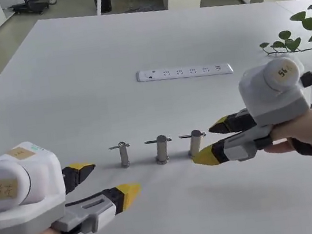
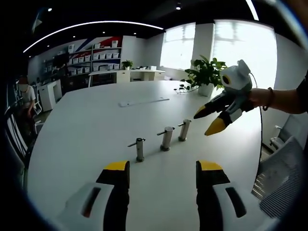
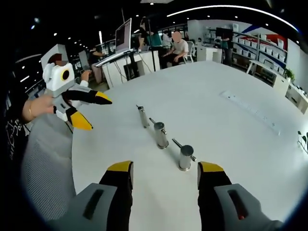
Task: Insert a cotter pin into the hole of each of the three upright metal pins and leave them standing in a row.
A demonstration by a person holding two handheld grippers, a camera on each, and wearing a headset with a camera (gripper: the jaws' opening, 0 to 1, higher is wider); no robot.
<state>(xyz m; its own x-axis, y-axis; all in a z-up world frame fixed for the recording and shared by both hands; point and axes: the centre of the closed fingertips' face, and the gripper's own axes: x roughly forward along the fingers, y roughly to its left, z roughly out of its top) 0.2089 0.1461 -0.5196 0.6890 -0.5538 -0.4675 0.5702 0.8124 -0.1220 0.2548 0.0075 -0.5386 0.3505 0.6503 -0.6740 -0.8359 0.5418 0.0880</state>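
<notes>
Metal pins (image 1: 162, 149): three are stood in a row on the desk (image 1: 134, 44), a cotter pin (image 1: 158, 141) passed through each.
Left tool (image 1: 112, 179): held open, empty.
Right tool (image 1: 206, 142): held open, empty.

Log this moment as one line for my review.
left gripper open, empty | right gripper open, empty | three metal pins upright in row | cotter pin through each

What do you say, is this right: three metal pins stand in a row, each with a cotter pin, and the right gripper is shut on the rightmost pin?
Not quite: the right gripper is open, its fingers apart, not closed on the rightmost pin, as the right gripper view shows. The rest is right.
</notes>
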